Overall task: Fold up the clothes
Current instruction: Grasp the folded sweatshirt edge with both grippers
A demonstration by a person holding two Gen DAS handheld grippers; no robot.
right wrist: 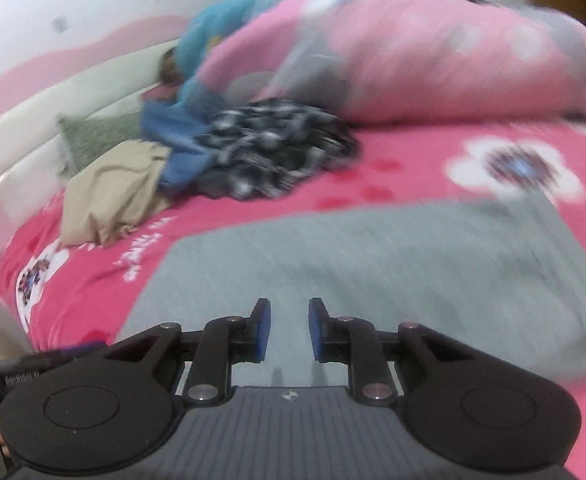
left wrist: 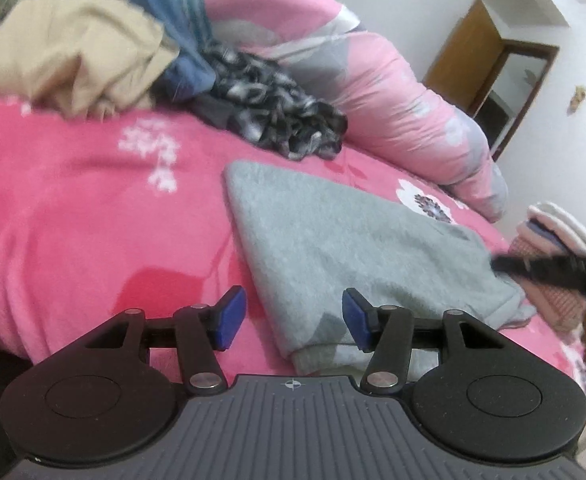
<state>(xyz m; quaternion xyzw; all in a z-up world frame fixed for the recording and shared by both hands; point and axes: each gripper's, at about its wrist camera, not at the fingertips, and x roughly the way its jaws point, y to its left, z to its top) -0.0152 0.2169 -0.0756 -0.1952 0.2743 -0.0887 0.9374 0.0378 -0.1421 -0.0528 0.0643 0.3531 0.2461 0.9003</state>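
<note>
A broad stretch of the pink floral bedspread (left wrist: 77,208) is left bare to the left of the folded grey garment (left wrist: 333,248), and passage there is unobstructed. Behind it the way is blocked by a heap of unfolded clothes: a beige garment (left wrist: 73,56), a blue one (left wrist: 181,64) and a black-and-white patterned one (left wrist: 269,108). The far side is walled off by a rolled pink duvet (left wrist: 393,92). At the right edge, a stack of folded clothes (left wrist: 553,236) is seen.

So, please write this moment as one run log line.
left claw: open, empty | right claw: open, empty | grey garment: folded on pink bedspread
</note>
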